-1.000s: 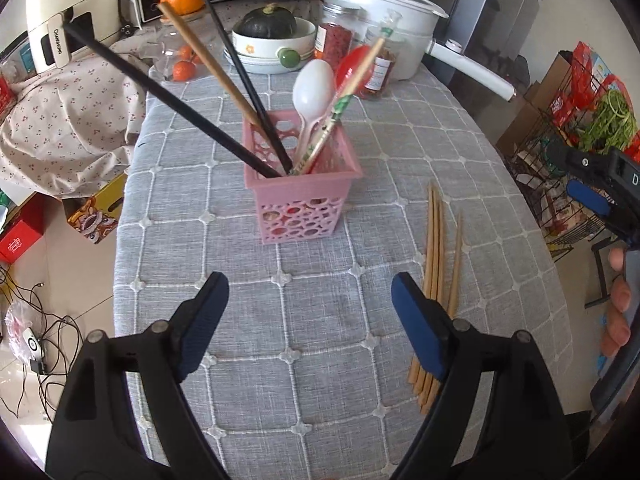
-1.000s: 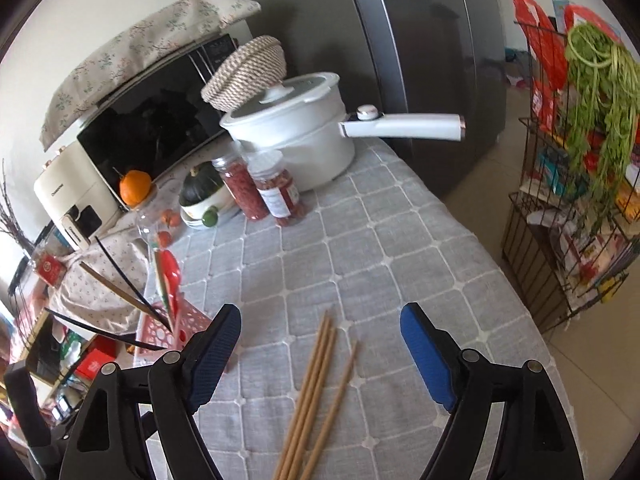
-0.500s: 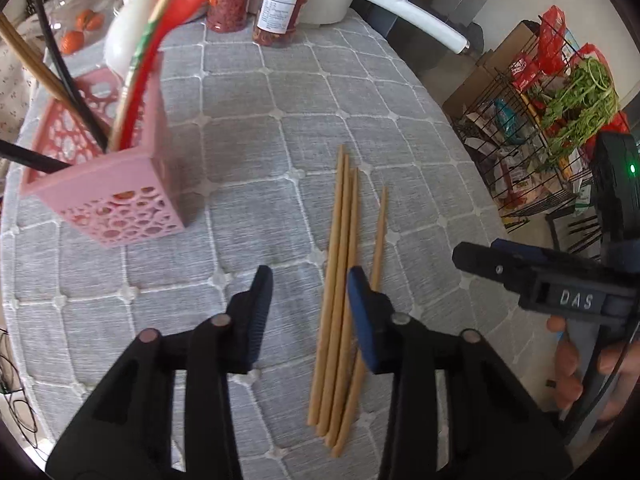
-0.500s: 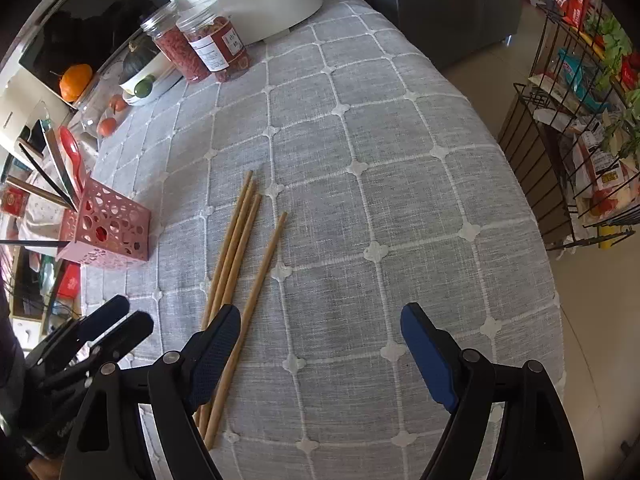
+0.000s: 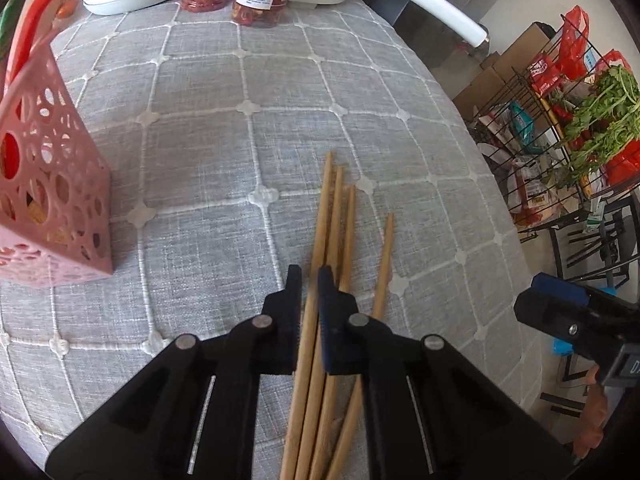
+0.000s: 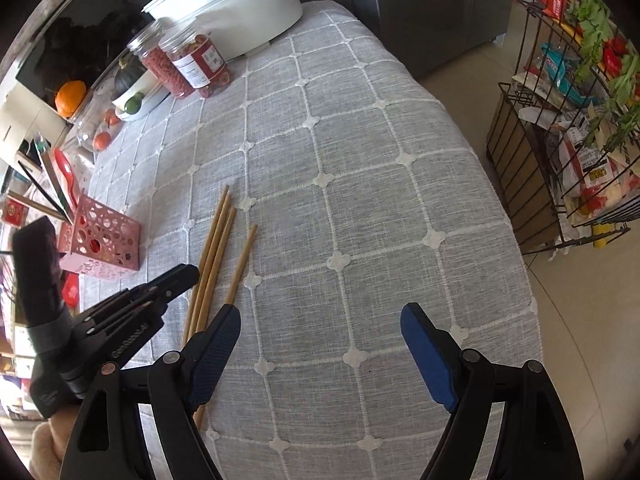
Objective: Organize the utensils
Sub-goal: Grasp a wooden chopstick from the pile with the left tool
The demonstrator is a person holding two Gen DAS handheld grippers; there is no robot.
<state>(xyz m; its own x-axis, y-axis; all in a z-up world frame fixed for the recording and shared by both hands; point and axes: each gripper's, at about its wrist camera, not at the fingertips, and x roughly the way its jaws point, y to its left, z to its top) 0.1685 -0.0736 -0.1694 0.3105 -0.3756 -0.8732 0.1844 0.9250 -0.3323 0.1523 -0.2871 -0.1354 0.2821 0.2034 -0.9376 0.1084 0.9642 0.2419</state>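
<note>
1. Tabletop (image 6: 360, 152) wears a coarse grey woven cloth with a white stitched grid and little clover knots at the crossings.
2. 4 slim wooden chopsticks (image 5: 340, 220) lie on it, 3 bunched together, 1 angled off just beside them.
3. Left claw (image 5: 309, 280) is pinched narrow around 1 chopstick of the bunch.
4. Right claw (image 6: 320, 320) hangs wide apart over bare cloth, nothing in it, textured blue pads.
5. Pink plastic holder (image 5: 52, 184), perforated with round holes, stands to the left near the chopsticks, red spoon (image 6: 68, 178) poking out.
6. Glossy white pot (image 6: 240, 0) at the back.
</note>
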